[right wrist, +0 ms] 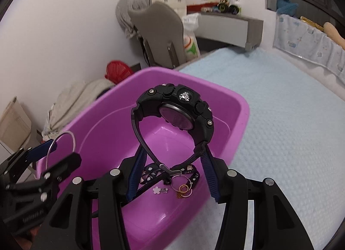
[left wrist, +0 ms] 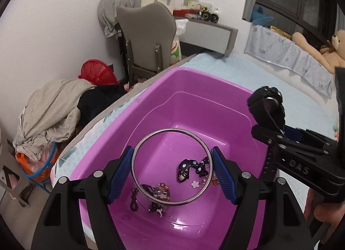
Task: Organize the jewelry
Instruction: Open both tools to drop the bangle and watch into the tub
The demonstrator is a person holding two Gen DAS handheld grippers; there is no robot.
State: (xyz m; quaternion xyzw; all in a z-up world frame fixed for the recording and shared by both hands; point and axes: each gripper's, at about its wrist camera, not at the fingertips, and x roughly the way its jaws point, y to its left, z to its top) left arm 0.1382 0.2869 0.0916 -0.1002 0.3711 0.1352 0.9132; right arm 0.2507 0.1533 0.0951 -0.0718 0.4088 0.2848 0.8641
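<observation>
A basin (left wrist: 148,107) sits on the bed (right wrist: 280,107) near its edge, with hair ties (left wrist: 192,169) and earrings (right wrist: 184,189) on its floor; a chair (left wrist: 146,34) stands behind.

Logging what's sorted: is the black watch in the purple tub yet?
Out. The right gripper holds the black watch above the purple tub.
</observation>
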